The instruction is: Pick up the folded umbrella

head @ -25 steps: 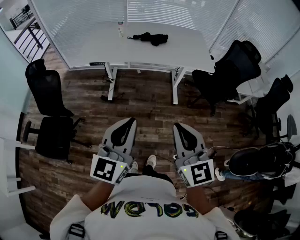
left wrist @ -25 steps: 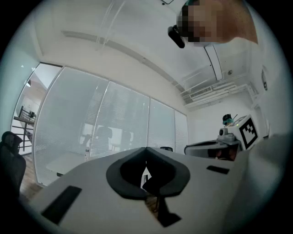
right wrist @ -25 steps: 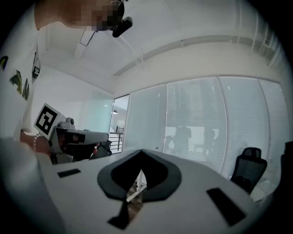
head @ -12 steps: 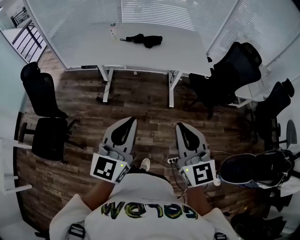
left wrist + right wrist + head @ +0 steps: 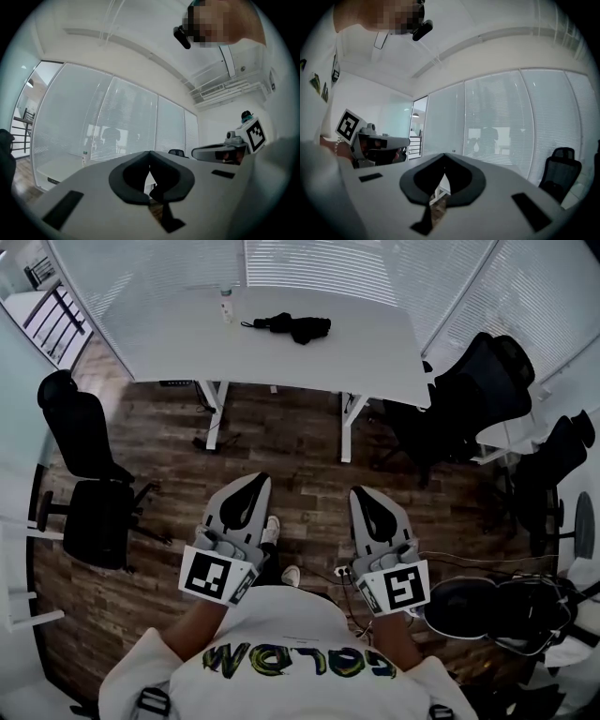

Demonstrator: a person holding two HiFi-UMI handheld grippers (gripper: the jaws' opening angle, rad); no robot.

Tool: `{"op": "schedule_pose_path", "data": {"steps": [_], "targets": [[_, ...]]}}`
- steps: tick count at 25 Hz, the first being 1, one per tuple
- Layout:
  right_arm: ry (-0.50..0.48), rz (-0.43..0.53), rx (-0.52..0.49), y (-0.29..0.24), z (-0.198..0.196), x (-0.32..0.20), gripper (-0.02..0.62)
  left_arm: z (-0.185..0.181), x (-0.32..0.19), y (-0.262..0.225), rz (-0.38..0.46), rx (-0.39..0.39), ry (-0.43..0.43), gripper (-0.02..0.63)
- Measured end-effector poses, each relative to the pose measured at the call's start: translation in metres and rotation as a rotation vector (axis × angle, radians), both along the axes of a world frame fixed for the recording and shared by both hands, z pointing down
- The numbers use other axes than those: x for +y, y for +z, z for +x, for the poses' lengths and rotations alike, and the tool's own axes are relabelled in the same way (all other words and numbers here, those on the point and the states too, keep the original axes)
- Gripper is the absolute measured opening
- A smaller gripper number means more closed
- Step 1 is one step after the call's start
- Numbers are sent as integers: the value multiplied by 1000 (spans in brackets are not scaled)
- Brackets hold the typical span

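The left hand-held gripper (image 5: 253, 482) and right hand-held gripper (image 5: 362, 493) are both pressed together and empty. The folded umbrella (image 5: 292, 326) lies well ahead of them on the counter (image 5: 375, 348). Best to get close first, then spread one gripper's jaws across the umbrella's bundled middle.

Office, white desk (image 5: 375, 352), black swivel chairs (image 5: 82, 432), glass walls with blinds (image 5: 141, 268)

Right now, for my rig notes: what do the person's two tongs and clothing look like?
The left tongs and right tongs are light grey, tapering shells with black-lined teardrop openings. Each carries a cube with black-and-white square markers and a small green light. The person wears a white top with yellow-green lettering.
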State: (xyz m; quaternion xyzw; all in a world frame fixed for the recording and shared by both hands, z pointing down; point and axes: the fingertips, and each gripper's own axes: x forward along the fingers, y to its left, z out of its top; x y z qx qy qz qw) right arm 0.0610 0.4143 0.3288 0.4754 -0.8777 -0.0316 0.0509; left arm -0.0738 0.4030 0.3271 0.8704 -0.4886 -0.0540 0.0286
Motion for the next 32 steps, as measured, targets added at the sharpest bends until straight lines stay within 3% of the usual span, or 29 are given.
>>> {"op": "schedule_pose_path", "data": {"steps": [4, 10, 16, 22, 32], "targets": [[-9, -9, 12, 2, -15, -45, 12, -14, -46, 0, 7, -7, 4, 11], [-21, 17, 32, 6, -76, -105, 12, -71, -102, 9, 15, 11, 1, 11], [-29, 5, 30, -2, -88, -175, 12, -78, -172, 3, -8, 8, 10, 11], [-23, -3, 33, -4, -96, -213, 12, -85, -211, -1, -4, 5, 20, 11], [-10, -6, 20, -5, -76, -276, 12, -68, -268, 2, -24, 0, 23, 11]]}}
